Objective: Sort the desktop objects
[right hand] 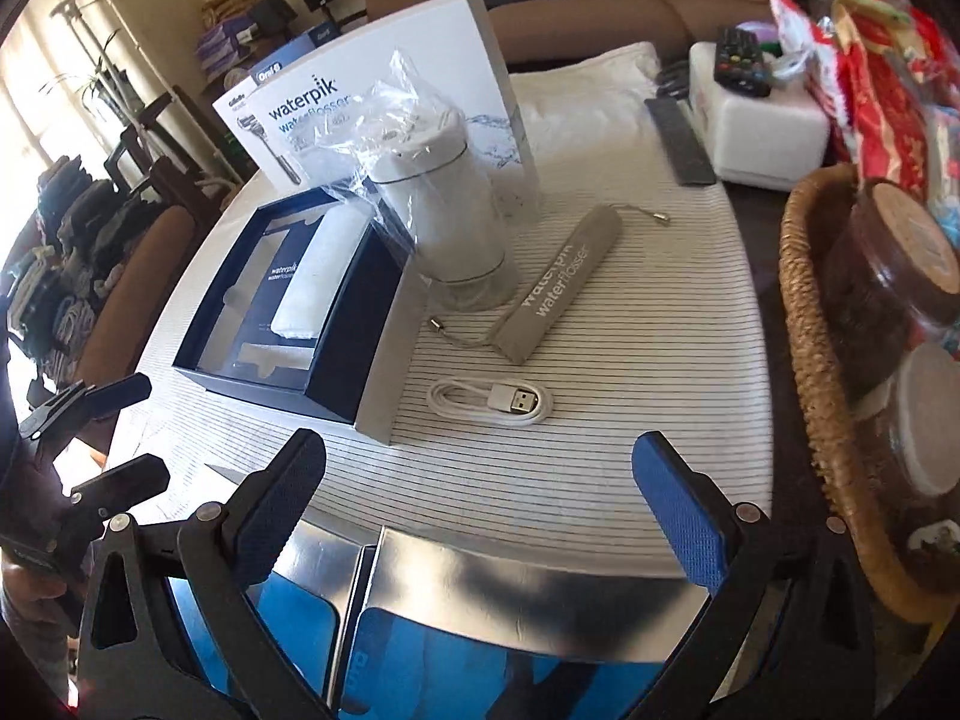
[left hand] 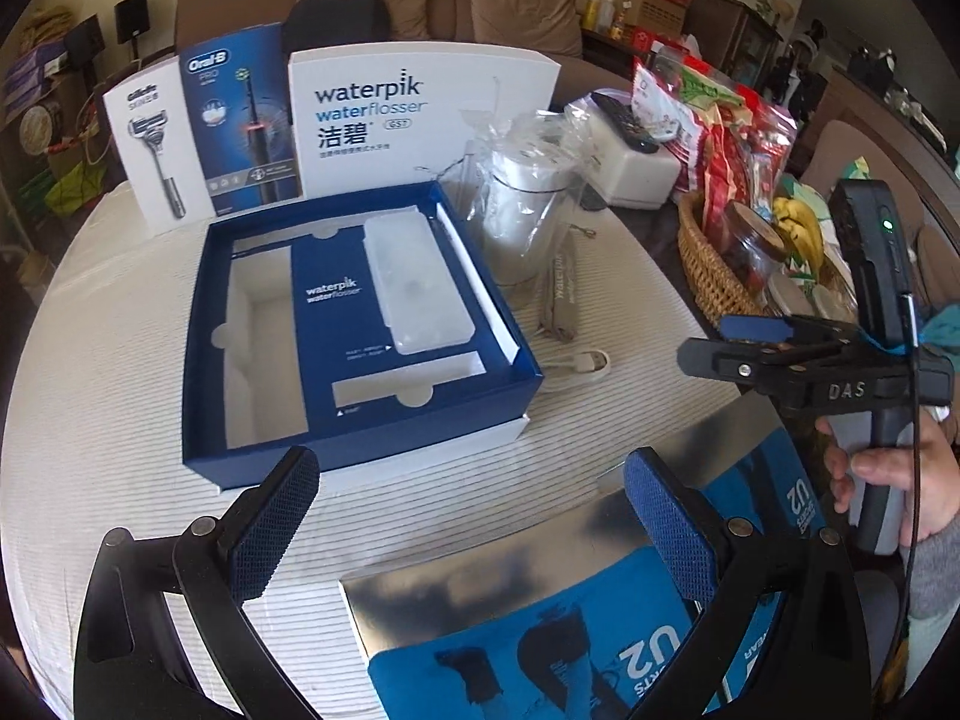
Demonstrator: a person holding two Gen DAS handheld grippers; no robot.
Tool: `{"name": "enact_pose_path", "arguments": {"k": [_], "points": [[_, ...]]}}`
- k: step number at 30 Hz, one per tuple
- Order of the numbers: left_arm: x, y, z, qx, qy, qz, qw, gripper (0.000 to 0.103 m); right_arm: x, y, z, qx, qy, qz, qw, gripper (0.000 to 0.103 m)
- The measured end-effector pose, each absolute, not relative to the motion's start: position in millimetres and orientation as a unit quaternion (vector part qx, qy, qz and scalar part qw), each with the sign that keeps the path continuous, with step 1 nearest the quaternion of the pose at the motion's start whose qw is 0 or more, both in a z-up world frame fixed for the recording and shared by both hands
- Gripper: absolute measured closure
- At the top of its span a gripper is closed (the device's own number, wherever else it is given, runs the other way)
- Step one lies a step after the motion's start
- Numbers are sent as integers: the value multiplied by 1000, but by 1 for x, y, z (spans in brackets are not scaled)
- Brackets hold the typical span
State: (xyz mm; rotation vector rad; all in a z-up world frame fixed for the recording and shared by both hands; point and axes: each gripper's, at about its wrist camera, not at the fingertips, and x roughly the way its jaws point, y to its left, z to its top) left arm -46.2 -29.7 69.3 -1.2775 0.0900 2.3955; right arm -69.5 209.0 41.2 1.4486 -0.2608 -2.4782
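Two sets of tongs hover spread above the desk [left hand: 90, 360], empty: left tongs [left hand: 468, 528], right tongs [right hand: 480, 498]. Between them, left to right, lie the open blue box [left hand: 354, 324], bagged flosser [right hand: 444, 210], grey pouch [right hand: 558, 288] and white cable [right hand: 492, 405].

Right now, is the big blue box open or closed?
Open. The blue box has no lid on it, so you can see inside: a white plastic case lies in one slot, and the long slot on the left looks empty.
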Motion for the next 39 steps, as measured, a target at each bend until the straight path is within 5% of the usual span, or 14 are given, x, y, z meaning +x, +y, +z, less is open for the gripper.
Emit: {"name": "enact_pose_path", "arguments": {"k": [6,8,10,27,31,39], "points": [[-51,-25,62,-454,71,851,252,0,-99,197,16,515,21,-836,187,23],[-54,-25,61,-455,67,849,261,0,-105,189,6,523,63,-825,206,44],[-56,-25,59,-456,59,847,268,0,-109,181,-3,529,99,-813,221,53],[-70,-14,48,-463,46,835,292,0,-125,143,-44,569,207,-757,244,49],[-70,-19,54,-459,32,838,292,0,-124,144,-39,573,204,-756,242,70],[-66,-35,66,-461,3,840,288,0,-105,170,4,545,134,-793,236,77]]}}
